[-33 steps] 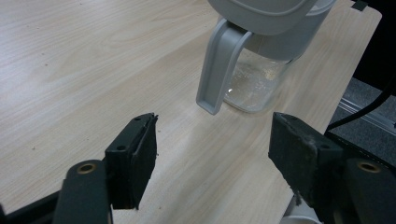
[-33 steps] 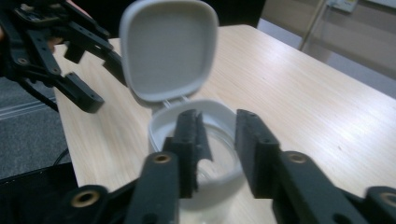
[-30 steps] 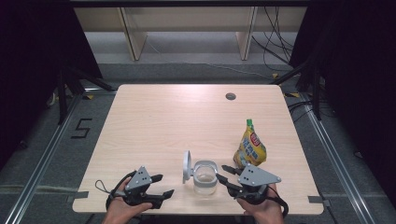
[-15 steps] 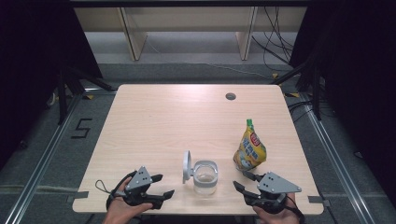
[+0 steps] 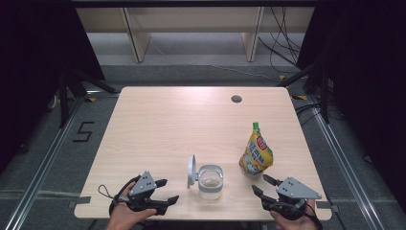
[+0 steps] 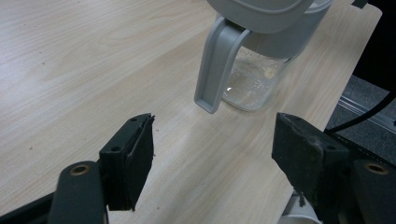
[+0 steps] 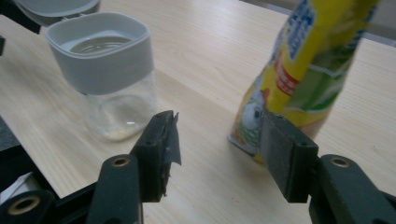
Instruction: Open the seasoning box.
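Note:
A clear glass jar [image 5: 210,182] with a grey collar stands near the table's front edge, its grey lid [image 5: 191,170] flipped up on the left. To its right a yellow pouch [image 5: 256,154] with a green cap stands upright. My left gripper [image 5: 168,190] lies left of the jar, open and pointed at it, and the jar [image 6: 254,84] is ahead of its jaws. My right gripper [image 5: 261,184] is at the front right, below the pouch. Its jaws have just been opening, with nothing between them. In the right gripper view [image 7: 219,144] the jar [image 7: 107,70] is ahead on the left and the pouch [image 7: 303,70] on the right.
The light wooden table [image 5: 167,124] has a round cable hole [image 5: 236,99] at the back right. Both hands sit at its front edge. Beyond the table stand a shelf unit [image 5: 191,28] and loose cables [image 5: 282,52] on the floor.
My right gripper has drawn back from the jar's right side toward the front right corner, and its jaws now stand wider. The left gripper, jar and pouch have stayed put.

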Action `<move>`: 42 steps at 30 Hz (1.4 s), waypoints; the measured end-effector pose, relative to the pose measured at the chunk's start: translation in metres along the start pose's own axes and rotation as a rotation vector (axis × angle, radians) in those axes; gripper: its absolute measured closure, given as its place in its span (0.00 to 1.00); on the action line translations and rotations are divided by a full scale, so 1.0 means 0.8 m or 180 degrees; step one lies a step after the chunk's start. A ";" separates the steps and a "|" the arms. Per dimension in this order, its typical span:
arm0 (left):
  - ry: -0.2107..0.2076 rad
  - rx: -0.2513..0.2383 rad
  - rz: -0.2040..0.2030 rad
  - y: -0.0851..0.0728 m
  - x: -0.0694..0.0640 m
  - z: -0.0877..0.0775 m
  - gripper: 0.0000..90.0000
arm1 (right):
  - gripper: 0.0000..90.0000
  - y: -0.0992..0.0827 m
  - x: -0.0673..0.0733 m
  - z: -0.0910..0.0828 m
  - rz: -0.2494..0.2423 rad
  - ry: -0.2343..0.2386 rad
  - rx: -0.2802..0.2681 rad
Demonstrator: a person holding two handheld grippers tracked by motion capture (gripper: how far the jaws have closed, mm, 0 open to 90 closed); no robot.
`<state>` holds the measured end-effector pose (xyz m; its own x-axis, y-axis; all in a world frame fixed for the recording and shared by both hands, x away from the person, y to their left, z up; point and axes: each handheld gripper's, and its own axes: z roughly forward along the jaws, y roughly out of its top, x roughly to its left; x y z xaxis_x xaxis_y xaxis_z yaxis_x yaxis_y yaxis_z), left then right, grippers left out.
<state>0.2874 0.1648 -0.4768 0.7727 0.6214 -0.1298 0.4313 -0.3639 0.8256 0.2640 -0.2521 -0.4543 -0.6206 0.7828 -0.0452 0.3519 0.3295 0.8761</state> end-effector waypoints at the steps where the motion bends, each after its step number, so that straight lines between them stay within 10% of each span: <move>1: 0.0001 0.0002 0.0001 0.000 0.000 0.000 0.32 | 0.49 -0.001 -0.003 0.000 -0.0038 -0.0051 -0.0009; 21: 0.0013 -0.0005 0.0010 0.000 -0.001 0.002 0.32 | 0.22 -0.013 -0.025 0.016 0.0368 -0.0416 -0.0019; 42: -0.0014 -0.0084 -0.0057 0.000 0.000 0.005 0.32 | 0.19 -0.011 -0.036 0.046 0.0226 -0.0392 -0.0164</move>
<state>0.2891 0.1616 -0.4791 0.7670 0.6246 -0.1472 0.4328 -0.3342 0.8373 0.3048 -0.2584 -0.4786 -0.5036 0.8631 -0.0379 0.3535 0.2459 0.9026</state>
